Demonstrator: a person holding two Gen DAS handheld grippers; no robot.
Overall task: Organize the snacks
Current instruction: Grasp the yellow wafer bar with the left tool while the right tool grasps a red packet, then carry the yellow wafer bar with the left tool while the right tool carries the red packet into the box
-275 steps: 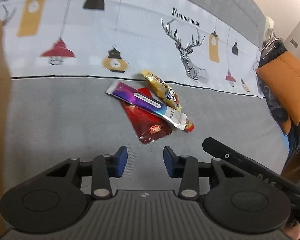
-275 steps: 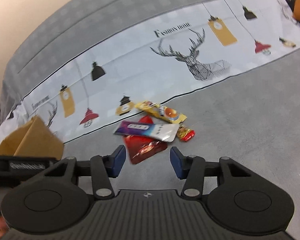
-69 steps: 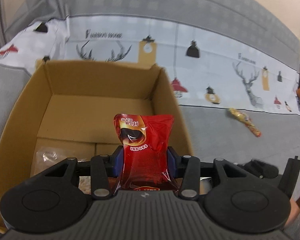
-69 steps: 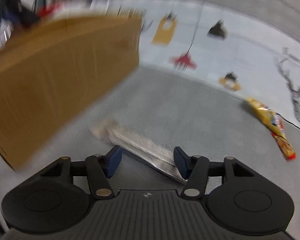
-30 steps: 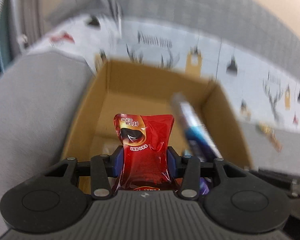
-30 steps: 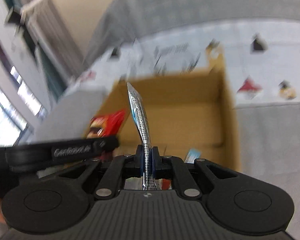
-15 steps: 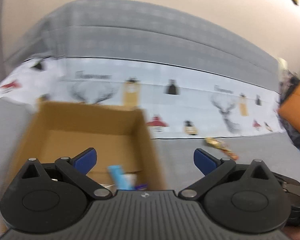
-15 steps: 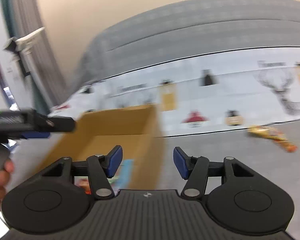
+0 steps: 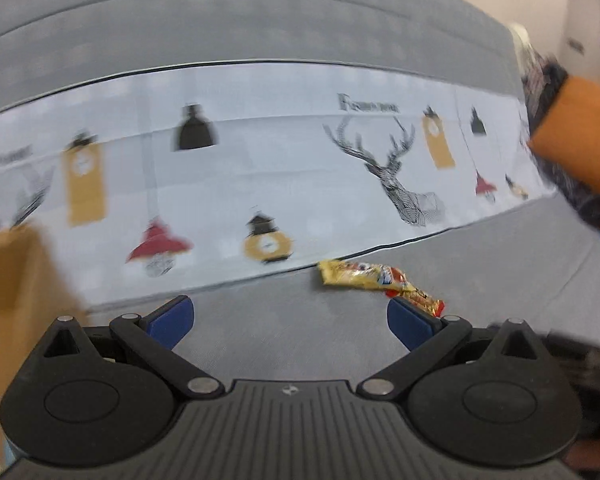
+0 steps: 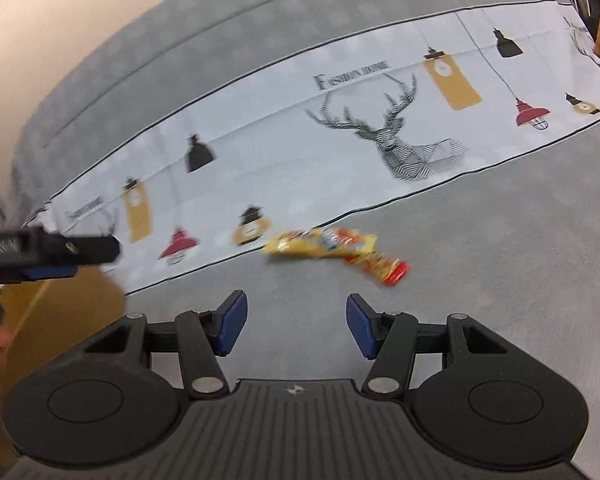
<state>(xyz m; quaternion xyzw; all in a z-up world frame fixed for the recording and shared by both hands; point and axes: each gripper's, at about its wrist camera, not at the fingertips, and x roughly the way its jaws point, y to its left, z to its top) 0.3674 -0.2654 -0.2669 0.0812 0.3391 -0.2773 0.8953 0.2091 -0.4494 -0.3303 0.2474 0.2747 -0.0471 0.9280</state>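
Note:
A yellow snack packet (image 9: pixel 354 274) lies on the grey sofa seat with a smaller red-and-yellow packet (image 9: pixel 418 298) against its right end. Both also show in the right wrist view: the yellow packet (image 10: pixel 320 244) and the red-and-yellow packet (image 10: pixel 380 267). My left gripper (image 9: pixel 290 318) is open wide and empty, just short of the packets. My right gripper (image 10: pixel 294 322) is open and empty, a little short of them. The cardboard box (image 9: pixel 16 276) is at the left edge; it shows in the right wrist view (image 10: pixel 60 316) too. Its inside is hidden.
A white printed cloth with deer and lamps (image 10: pixel 380 128) covers the sofa back. An orange cushion (image 9: pixel 576 136) sits at the far right. The left gripper's body (image 10: pixel 48 250) reaches in at the left of the right wrist view.
Both grippers have swung right, away from the box and toward the two packets on the seat. Earlier each let go of its packet over the box, and both are open now.

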